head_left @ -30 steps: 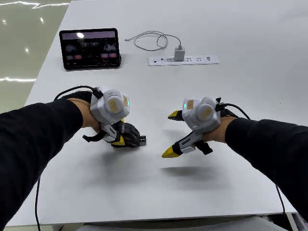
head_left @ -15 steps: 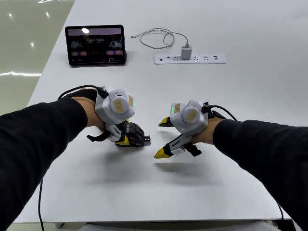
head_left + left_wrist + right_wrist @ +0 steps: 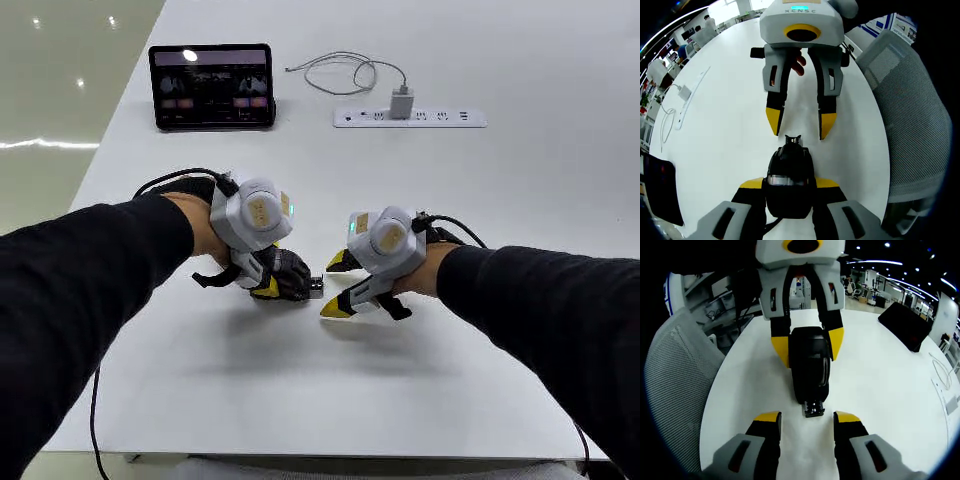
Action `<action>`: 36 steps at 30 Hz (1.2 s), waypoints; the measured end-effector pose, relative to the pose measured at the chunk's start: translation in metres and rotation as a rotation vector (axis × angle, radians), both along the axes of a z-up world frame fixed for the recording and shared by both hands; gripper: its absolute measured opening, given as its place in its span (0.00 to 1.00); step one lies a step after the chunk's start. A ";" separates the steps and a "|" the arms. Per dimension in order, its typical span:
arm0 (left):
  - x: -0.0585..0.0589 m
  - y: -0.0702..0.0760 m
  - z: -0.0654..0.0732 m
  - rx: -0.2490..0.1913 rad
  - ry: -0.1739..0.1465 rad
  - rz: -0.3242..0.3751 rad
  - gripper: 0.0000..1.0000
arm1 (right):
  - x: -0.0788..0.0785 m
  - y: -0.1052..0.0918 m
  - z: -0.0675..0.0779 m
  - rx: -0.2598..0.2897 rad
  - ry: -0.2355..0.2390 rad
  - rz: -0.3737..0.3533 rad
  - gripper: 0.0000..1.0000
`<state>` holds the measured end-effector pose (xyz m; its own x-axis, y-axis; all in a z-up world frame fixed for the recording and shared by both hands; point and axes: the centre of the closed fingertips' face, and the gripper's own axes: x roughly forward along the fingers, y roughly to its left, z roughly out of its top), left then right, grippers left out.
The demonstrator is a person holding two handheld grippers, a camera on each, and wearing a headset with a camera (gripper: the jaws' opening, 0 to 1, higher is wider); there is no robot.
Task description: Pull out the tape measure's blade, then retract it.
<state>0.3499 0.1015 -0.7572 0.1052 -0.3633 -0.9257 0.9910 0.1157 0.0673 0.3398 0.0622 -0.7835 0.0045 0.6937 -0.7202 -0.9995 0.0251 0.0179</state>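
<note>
A black tape measure [image 3: 287, 274] rests on the white table [image 3: 480, 200], and my left gripper [image 3: 268, 288] is shut on its case. In the left gripper view the case [image 3: 790, 180] sits between my yellow-tipped jaws, its blade hook [image 3: 792, 139] pointing away. My right gripper [image 3: 332, 286] faces it, open, with one yellow tip on each side of the hook [image 3: 315, 287]. In the right gripper view the hook [image 3: 813, 409] lies just ahead of my open right gripper [image 3: 807, 416], untouched. The blade is inside the case.
A tablet [image 3: 213, 85] stands at the far left of the table. A power strip [image 3: 410, 118] with a charger [image 3: 400, 101] and a coiled cable [image 3: 345, 70] lies at the back. A grey mesh chair [image 3: 910, 115] stands beside the near table edge.
My right gripper has moved left toward the tape measure, and its open jaws now straddle the blade hook. The left gripper keeps its hold on the case.
</note>
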 end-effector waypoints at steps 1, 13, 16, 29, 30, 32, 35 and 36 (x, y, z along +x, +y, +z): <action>0.000 0.000 0.000 0.000 0.000 0.000 0.31 | 0.000 0.001 0.000 0.002 0.001 -0.002 0.37; 0.000 0.000 0.000 0.002 0.002 0.006 0.31 | 0.005 0.003 -0.003 -0.012 -0.008 -0.004 0.26; 0.000 0.000 -0.001 0.004 -0.004 0.009 0.31 | 0.005 0.005 -0.002 -0.009 -0.012 0.001 0.23; 0.003 0.000 -0.003 0.009 -0.010 0.006 0.31 | 0.011 0.012 -0.012 -0.048 -0.029 -0.003 0.13; 0.003 0.000 -0.003 0.010 -0.010 0.007 0.31 | 0.011 0.011 -0.012 -0.049 -0.024 -0.007 0.13; 0.003 0.000 -0.003 0.017 -0.013 0.005 0.31 | 0.011 0.011 -0.012 -0.051 -0.023 0.000 0.13; 0.003 0.000 -0.003 0.021 -0.017 0.002 0.31 | 0.010 0.012 -0.012 -0.054 -0.018 0.012 0.12; 0.003 0.000 -0.003 0.019 -0.016 0.002 0.31 | 0.009 0.012 -0.012 -0.056 -0.030 0.033 0.11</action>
<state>0.3525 0.1016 -0.7603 0.1208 -0.3453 -0.9307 0.9895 0.1162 0.0853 0.3491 0.0739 -0.7952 0.0043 0.6526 -0.7577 -0.9999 -0.0083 -0.0128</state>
